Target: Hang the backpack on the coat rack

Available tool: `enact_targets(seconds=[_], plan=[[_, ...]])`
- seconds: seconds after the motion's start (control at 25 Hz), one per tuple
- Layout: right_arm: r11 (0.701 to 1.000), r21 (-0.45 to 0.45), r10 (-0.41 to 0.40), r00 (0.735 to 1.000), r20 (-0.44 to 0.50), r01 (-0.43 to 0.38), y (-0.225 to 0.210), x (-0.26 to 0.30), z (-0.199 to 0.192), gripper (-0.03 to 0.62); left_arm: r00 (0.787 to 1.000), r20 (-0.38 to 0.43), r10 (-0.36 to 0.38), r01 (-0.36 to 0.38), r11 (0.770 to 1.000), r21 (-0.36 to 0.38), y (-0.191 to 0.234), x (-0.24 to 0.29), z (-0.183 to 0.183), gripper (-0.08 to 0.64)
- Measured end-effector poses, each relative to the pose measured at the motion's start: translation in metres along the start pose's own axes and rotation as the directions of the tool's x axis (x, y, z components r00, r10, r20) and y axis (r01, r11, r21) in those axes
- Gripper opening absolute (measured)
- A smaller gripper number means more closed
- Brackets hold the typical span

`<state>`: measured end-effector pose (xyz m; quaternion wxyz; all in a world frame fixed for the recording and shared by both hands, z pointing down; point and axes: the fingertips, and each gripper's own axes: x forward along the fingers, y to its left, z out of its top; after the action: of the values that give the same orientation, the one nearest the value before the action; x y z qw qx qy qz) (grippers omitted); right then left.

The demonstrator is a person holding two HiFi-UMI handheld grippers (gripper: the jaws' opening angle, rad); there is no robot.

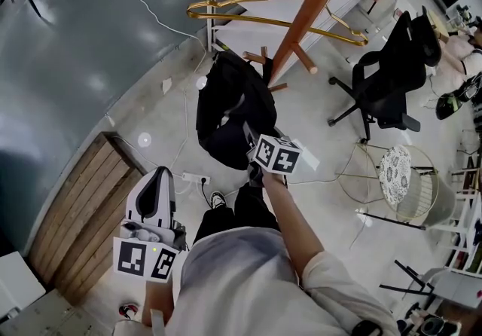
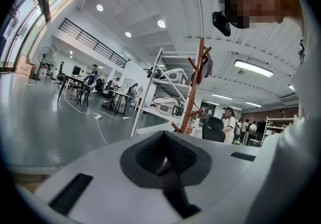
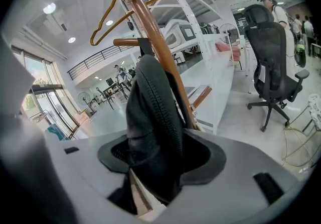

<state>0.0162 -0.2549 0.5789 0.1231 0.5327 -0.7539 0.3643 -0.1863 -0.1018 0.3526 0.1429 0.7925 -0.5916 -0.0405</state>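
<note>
Head camera rode up top and looked steeply down past the person [image 1: 241, 274] to the floor [image 1: 98, 48]. It gave me the left claw [image 1: 160, 176] low at the left and the right claw [image 1: 252, 138] out ahead near the middle. The left claw's camera looked roughly level across the hall, with the coat rack [image 2: 193, 92] well off. The right claw's camera looked along its own jaws, right up against the backpack [image 3: 155, 117], the rack's pole just behind it. All three views caught that coat rack. Head and right claw views also shared the black office chair [image 1: 384, 82].
</note>
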Motion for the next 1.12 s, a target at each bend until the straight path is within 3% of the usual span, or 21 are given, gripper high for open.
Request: enact_targets(seconds=[0.44, 1.12], plan=[[0.999, -0.032, -0.02, 1.0, 0.014, 0.021, 0.0, -0.007, -0.001, 0.29, 1.0, -0.003, 0.0, 0.0, 1.0, -0.018, -0.003, -0.001, -0.006, 0.005], [0.993, -0.118, 0.018, 0.998, 0.052, -0.012, 0.007, -0.06, 0.001, 0.288, 0.997, -0.002, -0.074, 0.074, 0.997, -0.017, -0.03, -0.007, -0.015, 0.005]])
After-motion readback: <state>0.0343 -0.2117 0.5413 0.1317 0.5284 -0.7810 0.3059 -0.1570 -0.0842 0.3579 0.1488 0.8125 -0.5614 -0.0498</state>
